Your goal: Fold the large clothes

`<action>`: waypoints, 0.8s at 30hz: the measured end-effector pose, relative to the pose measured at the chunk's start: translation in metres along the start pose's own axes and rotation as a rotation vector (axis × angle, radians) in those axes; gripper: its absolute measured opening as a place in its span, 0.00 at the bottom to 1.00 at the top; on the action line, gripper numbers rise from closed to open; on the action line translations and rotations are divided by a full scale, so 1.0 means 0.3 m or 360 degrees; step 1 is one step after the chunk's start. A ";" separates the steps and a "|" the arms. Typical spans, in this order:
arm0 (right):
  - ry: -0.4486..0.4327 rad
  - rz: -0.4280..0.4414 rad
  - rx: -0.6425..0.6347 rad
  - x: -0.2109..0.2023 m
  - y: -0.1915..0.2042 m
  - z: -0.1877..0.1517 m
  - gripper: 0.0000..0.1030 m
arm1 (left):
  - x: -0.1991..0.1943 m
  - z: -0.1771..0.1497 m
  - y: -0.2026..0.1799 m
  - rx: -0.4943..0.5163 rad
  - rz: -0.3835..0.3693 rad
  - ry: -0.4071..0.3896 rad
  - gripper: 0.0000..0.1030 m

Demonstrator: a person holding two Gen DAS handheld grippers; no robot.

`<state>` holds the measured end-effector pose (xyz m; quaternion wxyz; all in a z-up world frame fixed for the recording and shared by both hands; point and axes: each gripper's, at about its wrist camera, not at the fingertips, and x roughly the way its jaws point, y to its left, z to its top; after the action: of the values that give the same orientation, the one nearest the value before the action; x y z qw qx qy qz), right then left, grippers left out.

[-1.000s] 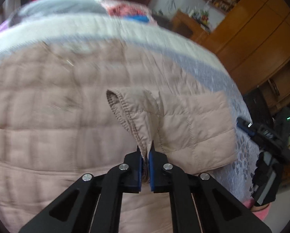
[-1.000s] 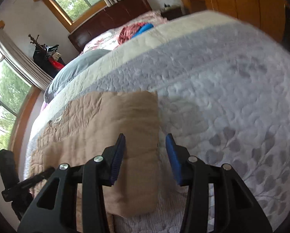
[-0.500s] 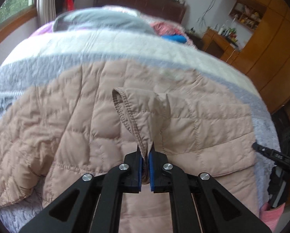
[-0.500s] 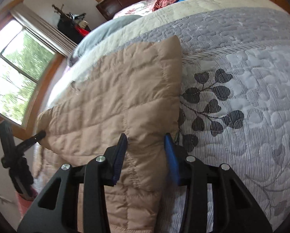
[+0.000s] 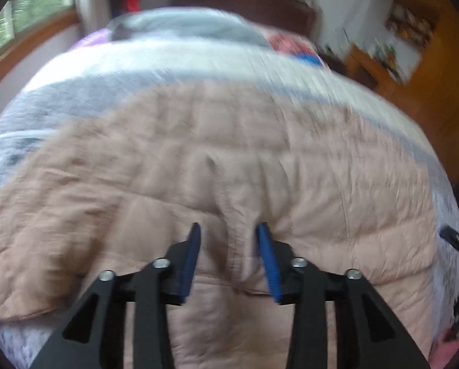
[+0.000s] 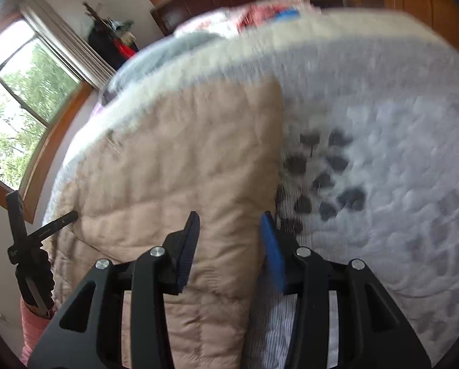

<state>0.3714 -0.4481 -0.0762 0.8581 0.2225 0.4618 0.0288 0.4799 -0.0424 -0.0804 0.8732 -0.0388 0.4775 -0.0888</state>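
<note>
Both grippers stand open: left gripper (image 5: pixel 228 230), just parted, straddles a jacket (image 5: pixel 198 160) ridge untouched; right gripper (image 6: pixel 229 218) spans the jacket's right edge. Only its view shows bare bed (image 6: pixel 383 153) rightward.

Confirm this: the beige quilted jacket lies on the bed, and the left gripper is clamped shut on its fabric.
Not quite. The jacket does lie on the bed, but the left gripper has just opened; its fingers stand apart, fabric loose between them, as the left wrist view shows.

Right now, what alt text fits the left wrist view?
The left gripper, jaws just opened, hovers over a loose fold of the beige quilted jacket spread on a grey-and-white bedspread. The frame is motion-blurred; a dark headboard stands behind.
</note>
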 end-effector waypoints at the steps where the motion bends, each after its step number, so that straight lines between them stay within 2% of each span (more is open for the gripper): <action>1: -0.0010 -0.0005 -0.0009 -0.021 0.019 0.006 0.41 | -0.033 0.007 -0.003 -0.0011 0.0023 -0.0040 0.40; 4: 0.0085 0.0038 -0.0055 -0.005 0.117 0.013 0.41 | -0.076 0.032 -0.064 0.0044 0.0003 -0.0064 0.40; 8: 0.0246 -0.0057 -0.0175 0.104 0.251 -0.004 0.41 | -0.011 -0.004 -0.207 0.0202 -0.0048 0.0072 0.40; 11: 0.0368 -0.0116 -0.0223 0.209 0.297 -0.049 0.40 | 0.086 -0.066 -0.240 0.0274 0.0015 0.0180 0.40; 14: 0.0384 -0.0140 -0.0229 0.268 0.285 -0.071 0.39 | 0.138 -0.100 -0.225 0.0323 0.0000 0.0166 0.41; 18: 0.0402 -0.0108 -0.0238 0.254 0.295 -0.051 0.39 | 0.099 -0.091 -0.228 0.0300 0.0004 0.0159 0.40; 21: 0.0326 0.0009 -0.0218 0.189 0.307 0.015 0.40 | 0.013 -0.031 -0.243 0.0267 -0.0013 0.0007 0.45; 24: 0.0231 -0.0108 -0.0220 0.189 0.323 0.113 0.40 | 0.021 0.033 -0.283 0.0275 0.0011 -0.0005 0.47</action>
<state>0.4463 -0.3586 -0.0649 0.8362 0.1443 0.5269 0.0476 0.4815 -0.1271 -0.0673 0.8744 0.0381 0.4667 -0.1267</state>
